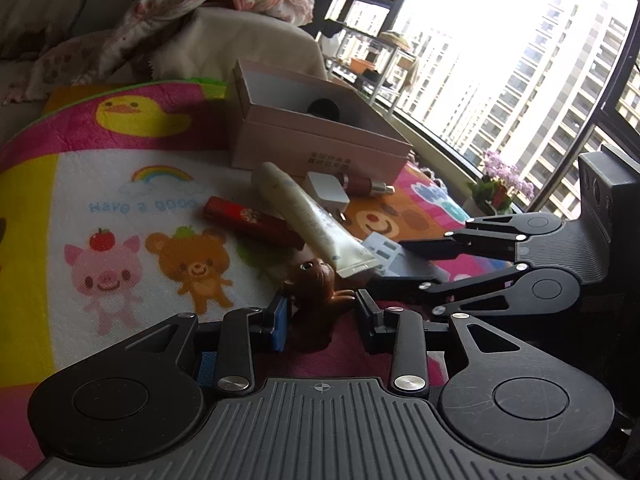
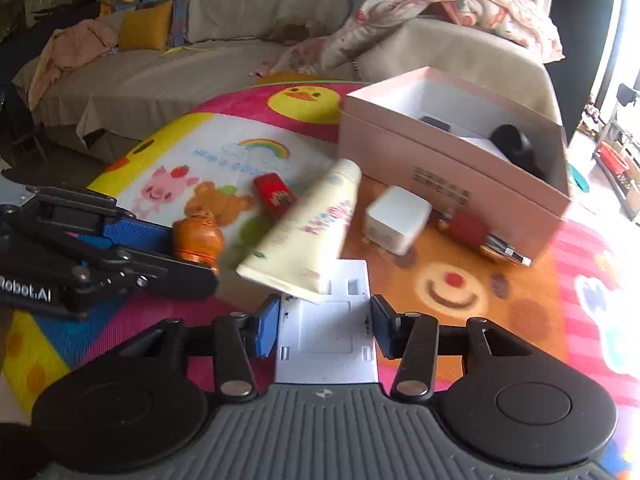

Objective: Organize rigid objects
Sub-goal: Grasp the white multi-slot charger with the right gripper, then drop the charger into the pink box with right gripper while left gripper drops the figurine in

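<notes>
Home living room, draped sofa [image 2: 160, 64] with cushions, cartoon play mat [image 2: 224, 148], balcony window [image 1: 500, 60] facing apartment towers

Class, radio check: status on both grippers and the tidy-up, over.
Left gripper jaws around brown toy figure, not clearly clamped. Right gripper jaws open, straddling white flat piece. Cream tube overlaps that piece. Pink box open.

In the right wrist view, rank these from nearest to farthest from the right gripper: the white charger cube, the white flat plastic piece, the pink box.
1. White flat plastic piece, lying between the right gripper fingers.
2. White charger cube, ahead and slightly right, on the mat.
3. Pink box, farthest, behind the cube toward the sofa.
</notes>
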Demonstrator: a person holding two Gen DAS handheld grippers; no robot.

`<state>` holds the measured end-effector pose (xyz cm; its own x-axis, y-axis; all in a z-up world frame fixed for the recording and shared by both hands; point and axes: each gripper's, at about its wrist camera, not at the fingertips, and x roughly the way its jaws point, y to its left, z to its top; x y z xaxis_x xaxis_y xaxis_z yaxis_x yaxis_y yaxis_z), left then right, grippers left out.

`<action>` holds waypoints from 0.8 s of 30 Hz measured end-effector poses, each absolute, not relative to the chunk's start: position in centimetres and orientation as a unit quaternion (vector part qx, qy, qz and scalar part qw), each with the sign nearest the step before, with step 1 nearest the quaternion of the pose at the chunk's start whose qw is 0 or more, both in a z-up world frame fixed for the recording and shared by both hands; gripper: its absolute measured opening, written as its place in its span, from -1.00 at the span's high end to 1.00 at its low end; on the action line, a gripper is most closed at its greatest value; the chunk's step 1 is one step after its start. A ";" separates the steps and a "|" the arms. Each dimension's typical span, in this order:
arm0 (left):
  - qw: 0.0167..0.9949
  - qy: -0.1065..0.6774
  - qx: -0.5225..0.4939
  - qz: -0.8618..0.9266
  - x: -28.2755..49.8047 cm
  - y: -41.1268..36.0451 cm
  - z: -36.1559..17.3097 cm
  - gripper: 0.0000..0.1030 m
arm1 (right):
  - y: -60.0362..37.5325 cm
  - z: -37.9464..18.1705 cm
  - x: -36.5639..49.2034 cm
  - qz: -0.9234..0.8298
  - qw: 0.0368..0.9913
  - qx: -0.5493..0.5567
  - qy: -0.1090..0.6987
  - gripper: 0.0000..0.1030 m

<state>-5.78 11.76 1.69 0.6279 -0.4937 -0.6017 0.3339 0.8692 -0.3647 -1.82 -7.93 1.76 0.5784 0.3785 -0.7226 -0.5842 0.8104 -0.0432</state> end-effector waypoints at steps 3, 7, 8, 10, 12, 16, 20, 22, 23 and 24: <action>0.886 0.372 -0.103 -0.259 -5.9 11.1 1.9 0.26 | -10.0 2.6 -2.9 0.268 0.881 -0.138 0.364 0.08; 0.890 0.349 -0.089 -0.279 -5.4 10.4 4.0 0.26 | -12.8 5.2 -3.6 0.259 0.894 -0.117 0.346 0.08; 0.893 0.339 -0.088 -0.282 -5.0 10.5 4.8 0.26 | -13.4 6.0 -3.6 0.255 0.900 -0.111 0.335 0.08; 0.902 0.313 -0.088 -0.285 -3.5 10.6 6.9 0.26 | -14.3 7.9 -3.4 0.248 0.913 -0.100 0.308 0.08; 0.912 0.285 -0.087 -0.283 -1.5 10.6 8.9 0.26 | -15.0 9.6 -2.7 0.244 0.925 -0.087 0.280 0.08; 0.926 0.243 -0.086 -0.275 4.3 9.8 12.0 0.25 | -15.2 11.6 0.8 0.219 0.943 -0.069 0.239 0.08; 0.924 0.249 -0.125 -0.261 12.5 8.7 13.3 0.26 | -13.9 12.2 6.4 0.186 0.953 -0.060 0.231 0.08; 0.918 0.286 -0.142 -0.237 16.7 8.0 12.2 0.26 | -13.5 12.2 9.3 0.194 0.950 -0.052 0.238 0.08; 0.914 0.307 -0.151 -0.217 18.3 7.8 11.3 0.26 | -13.2 12.1 10.6 0.196 0.948 -0.049 0.245 0.06; 0.911 0.323 -0.158 -0.200 19.5 7.6 10.3 0.26 | -13.1 11.8 11.5 0.187 0.947 -0.044 0.255 -0.06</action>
<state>19.48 7.64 10.26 0.7114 -0.4666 -0.5256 0.2621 0.8700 -0.4176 11.48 -13.06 11.80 0.7992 0.3326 -0.5006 -0.3779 0.9258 0.0117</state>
